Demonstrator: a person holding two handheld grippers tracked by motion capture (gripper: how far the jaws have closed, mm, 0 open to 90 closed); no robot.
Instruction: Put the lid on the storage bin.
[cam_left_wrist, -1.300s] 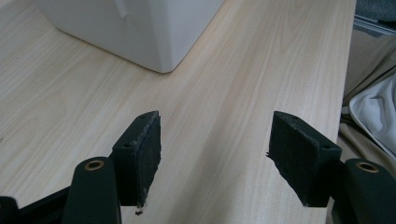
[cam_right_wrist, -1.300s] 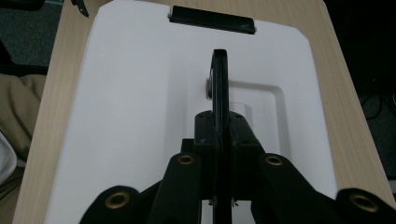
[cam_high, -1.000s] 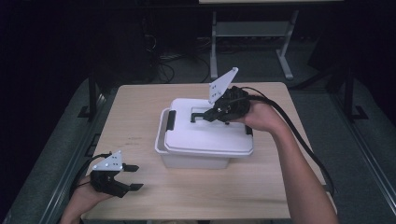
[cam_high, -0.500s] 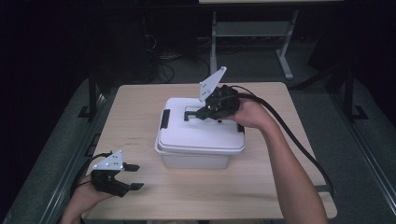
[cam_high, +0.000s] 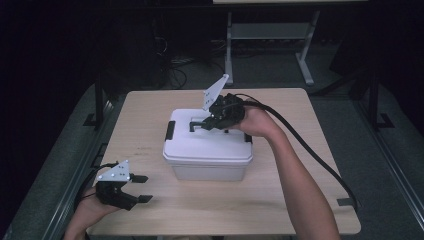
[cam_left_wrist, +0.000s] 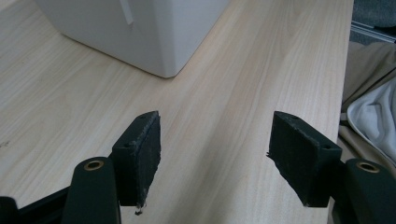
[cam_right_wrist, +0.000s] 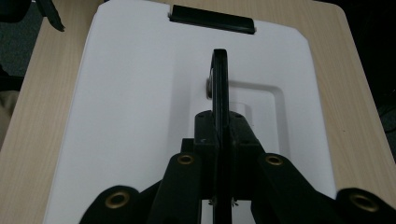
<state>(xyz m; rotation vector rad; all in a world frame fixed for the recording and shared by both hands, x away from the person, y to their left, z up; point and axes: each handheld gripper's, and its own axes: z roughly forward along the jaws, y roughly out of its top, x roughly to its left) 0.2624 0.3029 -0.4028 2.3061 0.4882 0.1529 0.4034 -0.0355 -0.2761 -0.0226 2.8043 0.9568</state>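
Observation:
A white lidded box (cam_high: 207, 167) stands in the middle of the wooden table (cam_high: 300, 190). A black carry handle (cam_high: 196, 123) rises from its lid (cam_high: 200, 145), with black latches at the lid's ends. My right gripper (cam_high: 207, 124) reaches over the lid from the right and is shut on that handle. In the right gripper view the thin handle (cam_right_wrist: 219, 84) stands upright, pinched between the jaws of the right gripper (cam_right_wrist: 220, 140), above the lid (cam_right_wrist: 130, 116). My left gripper (cam_high: 141, 188) rests open near the table's front left corner. Its jaws stand wide apart, nothing between them (cam_left_wrist: 215, 158), and the box's corner (cam_left_wrist: 140, 32) lies ahead.
A black latch (cam_right_wrist: 212, 19) sits at the lid's far end. The right gripper's thick cable (cam_high: 310, 145) trails over the table's right side. A metal frame (cam_high: 270, 35) stands on the dark floor behind the table. The person's clothing (cam_left_wrist: 373, 107) lies past the table edge.
The right gripper has moved left and slightly down, still holding the handle, and the box has shifted left with it. The left gripper has stayed put.

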